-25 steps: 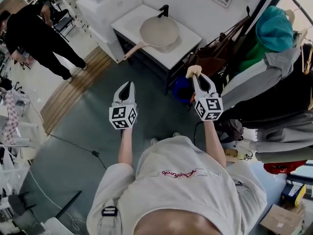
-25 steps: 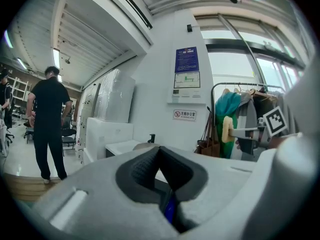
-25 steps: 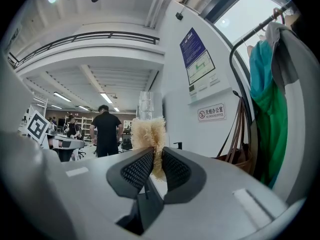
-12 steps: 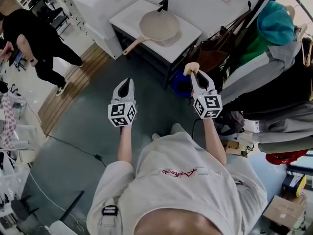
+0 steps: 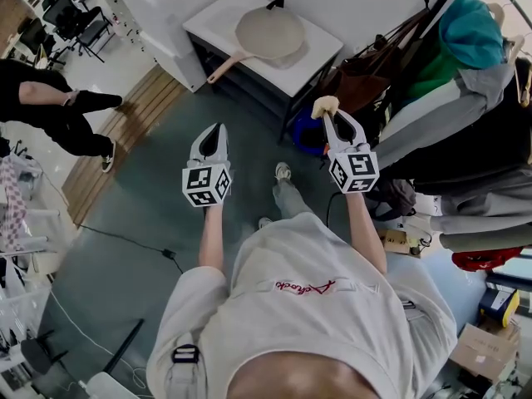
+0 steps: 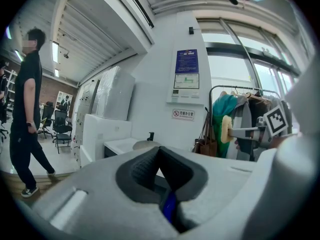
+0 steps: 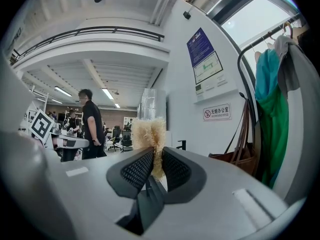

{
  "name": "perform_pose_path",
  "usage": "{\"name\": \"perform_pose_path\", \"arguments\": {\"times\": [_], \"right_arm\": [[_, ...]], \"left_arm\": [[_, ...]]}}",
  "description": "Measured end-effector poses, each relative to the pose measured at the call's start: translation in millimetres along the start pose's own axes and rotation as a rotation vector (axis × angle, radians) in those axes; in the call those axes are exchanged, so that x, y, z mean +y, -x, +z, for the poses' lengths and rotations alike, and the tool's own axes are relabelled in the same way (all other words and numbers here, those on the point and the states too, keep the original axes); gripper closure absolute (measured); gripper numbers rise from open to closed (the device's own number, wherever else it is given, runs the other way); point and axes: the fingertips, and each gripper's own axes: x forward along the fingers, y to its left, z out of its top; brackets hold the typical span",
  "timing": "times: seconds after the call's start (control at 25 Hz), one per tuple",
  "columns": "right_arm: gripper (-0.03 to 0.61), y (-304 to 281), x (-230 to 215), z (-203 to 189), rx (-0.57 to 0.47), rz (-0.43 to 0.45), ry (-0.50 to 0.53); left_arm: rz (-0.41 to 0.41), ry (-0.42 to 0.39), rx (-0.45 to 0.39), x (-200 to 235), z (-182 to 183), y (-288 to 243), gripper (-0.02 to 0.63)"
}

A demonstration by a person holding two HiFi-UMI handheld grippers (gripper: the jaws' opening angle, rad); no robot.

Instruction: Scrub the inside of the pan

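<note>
The round beige frying pan (image 5: 268, 33) sits on the white surface (image 5: 320, 56) ahead, well apart from both grippers, its long handle slanting toward the person's left and nearer side. The right gripper (image 5: 327, 116) is clamped on a tan fibrous scrubbing pad (image 5: 325, 104). The left gripper (image 5: 219, 129) has its jaws together, empty. A wall sign (image 7: 217, 112) reads 无烟办公室.

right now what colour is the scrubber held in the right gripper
Pale straw-yellow. The scrubber looks fibrous and shows best in the right gripper view.
</note>
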Motion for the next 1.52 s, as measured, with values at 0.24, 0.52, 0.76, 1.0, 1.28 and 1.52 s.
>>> {"name": "perform_pose_path", "arguments": {"times": [0.24, 0.52, 0.76, 1.0, 1.28, 1.52], "right_arm": [[0.515, -8, -1, 1, -0.009, 0.005, 0.002], [0.515, -35, -2, 0, -0.017, 0.019, -0.008], [0.515, -65, -1, -3, -0.012, 0.035, -0.016], [0.515, -97, -12, -11, 0.009, 0.045, -0.022], [0.515, -148, -22, -11, 0.017, 0.065, -0.026], [0.514, -189, -41, -6, 0.016, 0.087, -0.042]], "left_arm": [[-0.005, -0.006, -0.009, 1, 4, -8, 0.614], [0.008, -0.017, -0.012, 16, 9, -22, 0.614], [0.025, -0.01, 0.0, 34, 6, -36, 0.614], [0.028, -0.007, 0.012, 48, 4, -65, 0.614], [0.04, 0.009, 0.029, 71, 4, -104, 0.614], [0.03, 0.008, 0.039, 78, 14, -153, 0.614]]}}
